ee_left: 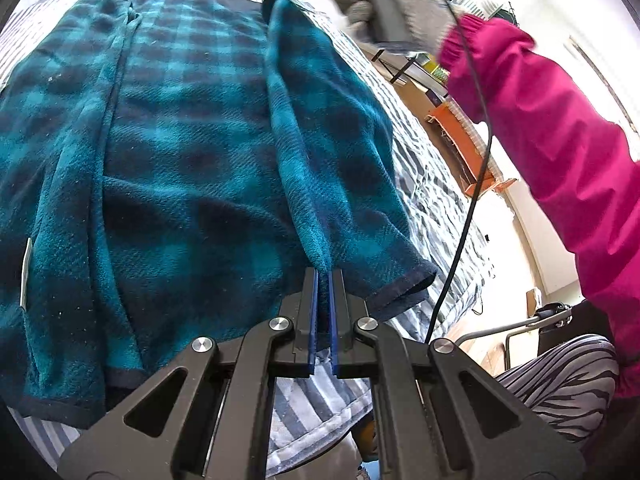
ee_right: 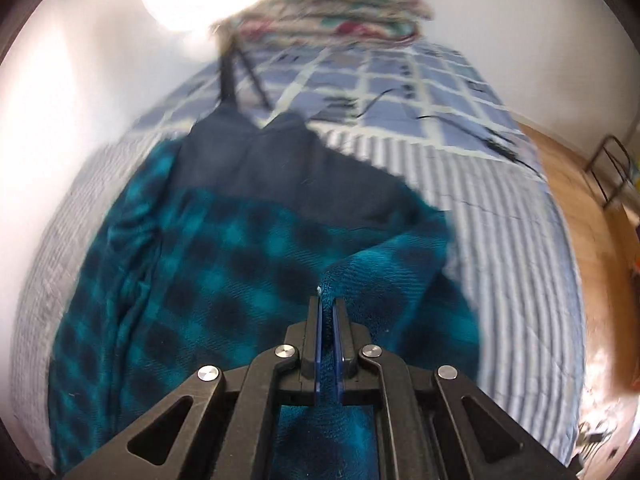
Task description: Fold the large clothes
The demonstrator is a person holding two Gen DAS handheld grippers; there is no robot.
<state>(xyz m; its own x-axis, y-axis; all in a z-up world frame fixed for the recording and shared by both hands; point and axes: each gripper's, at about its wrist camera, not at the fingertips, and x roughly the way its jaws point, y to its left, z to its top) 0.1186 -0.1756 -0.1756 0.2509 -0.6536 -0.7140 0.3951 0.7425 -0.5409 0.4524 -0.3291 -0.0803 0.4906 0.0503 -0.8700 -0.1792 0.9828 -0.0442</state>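
A teal plaid fleece (ee_left: 192, 152) is clamped by the left claw (ee_left: 323, 276) and the right claw (ee_right: 327, 304); its raised side fold, running toward 12 o'clock, is best carried taut and level across the bed (ee_right: 516, 240).

No text, brand, number or sign can be read in either view. A small white tag (ee_left: 26, 270) sits at the left edge of the plaid garment (ee_left: 180, 140), but nothing on it is legible.
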